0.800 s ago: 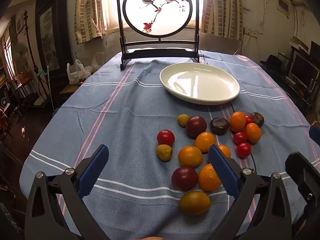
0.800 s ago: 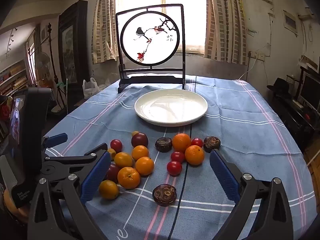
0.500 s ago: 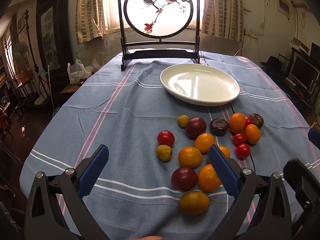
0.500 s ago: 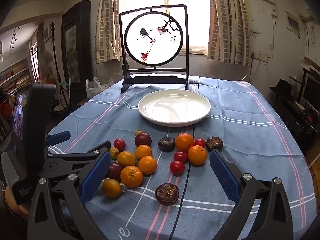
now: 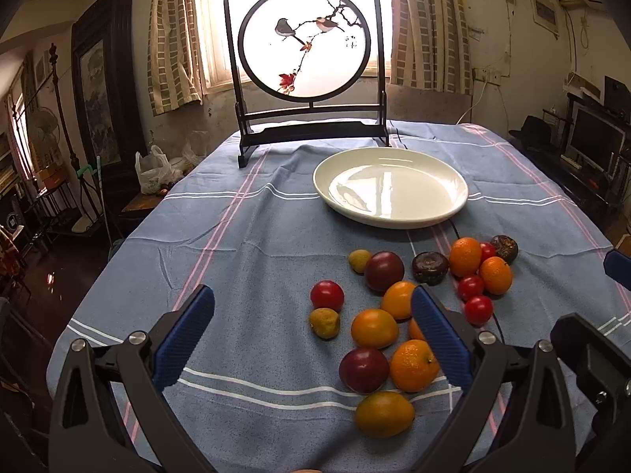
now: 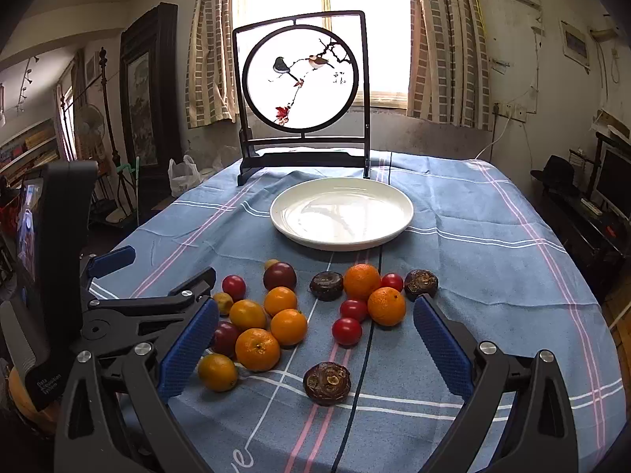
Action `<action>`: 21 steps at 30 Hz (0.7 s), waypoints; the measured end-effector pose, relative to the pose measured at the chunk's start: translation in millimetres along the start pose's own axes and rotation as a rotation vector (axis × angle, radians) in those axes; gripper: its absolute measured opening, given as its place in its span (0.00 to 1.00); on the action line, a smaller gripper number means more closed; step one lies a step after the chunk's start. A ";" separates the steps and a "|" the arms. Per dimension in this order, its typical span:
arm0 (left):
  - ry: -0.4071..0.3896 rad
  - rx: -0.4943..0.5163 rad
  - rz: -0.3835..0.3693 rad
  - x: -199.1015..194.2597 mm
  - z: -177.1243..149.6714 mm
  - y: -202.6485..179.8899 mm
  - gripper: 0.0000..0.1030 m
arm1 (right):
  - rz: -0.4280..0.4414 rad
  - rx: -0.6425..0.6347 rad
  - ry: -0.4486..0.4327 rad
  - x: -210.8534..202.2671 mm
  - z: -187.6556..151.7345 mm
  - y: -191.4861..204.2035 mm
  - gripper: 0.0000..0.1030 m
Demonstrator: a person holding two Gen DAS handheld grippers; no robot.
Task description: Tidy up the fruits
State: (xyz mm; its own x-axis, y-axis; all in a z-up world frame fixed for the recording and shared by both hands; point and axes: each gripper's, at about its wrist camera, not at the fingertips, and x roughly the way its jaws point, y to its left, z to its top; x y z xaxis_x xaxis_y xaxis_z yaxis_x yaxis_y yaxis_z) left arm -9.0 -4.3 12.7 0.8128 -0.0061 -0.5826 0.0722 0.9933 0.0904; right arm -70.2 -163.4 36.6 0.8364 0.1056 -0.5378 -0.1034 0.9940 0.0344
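Several loose fruits lie on the blue cloth: oranges [image 5: 413, 365] [image 6: 257, 349], red cherry tomatoes [image 5: 327, 295] [image 6: 346, 330], dark plums [image 5: 363, 369] [image 6: 279, 275], and brown wrinkled fruits [image 6: 327, 383] [image 5: 430, 267]. An empty white plate [image 5: 394, 218] [image 6: 339, 240] sits beyond them. My left gripper [image 5: 311, 327] is open and empty above the near left of the pile; it also shows in the right wrist view [image 6: 154, 276]. My right gripper [image 6: 315, 339] is open and empty over the pile.
A dark framed round bird screen [image 5: 305, 79] [image 6: 303, 90] stands at the table's far end behind the plate. The table's left edge drops to a dark floor with a bag [image 5: 155, 169] and furniture. A monitor [image 5: 595, 142] stands at the right.
Both grippers have drifted slightly forward and tilted up a little; the fruits and plate sit lower in view. Nothing was gripped or moved.
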 end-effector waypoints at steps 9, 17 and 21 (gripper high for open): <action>-0.016 0.003 -0.007 -1.4 0.9 -3.3 0.95 | -0.005 -0.004 -0.002 -1.7 -0.1 -2.7 0.96; 0.051 -0.001 -0.023 8.7 0.0 -1.2 0.95 | -0.009 0.015 -0.010 -4.0 2.5 -9.0 0.96; 0.085 -0.025 -0.043 12.1 2.1 3.4 0.95 | -0.003 0.005 -0.004 -3.5 1.9 -8.1 0.96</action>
State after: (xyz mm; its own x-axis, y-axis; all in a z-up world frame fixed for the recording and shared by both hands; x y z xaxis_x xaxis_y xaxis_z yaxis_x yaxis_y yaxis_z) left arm 2.3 -1.1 7.7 0.7571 -0.0401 -0.6521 0.0906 0.9949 0.0440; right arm -71.3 -171.8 39.8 0.8391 0.1027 -0.5342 -0.0980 0.9945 0.0372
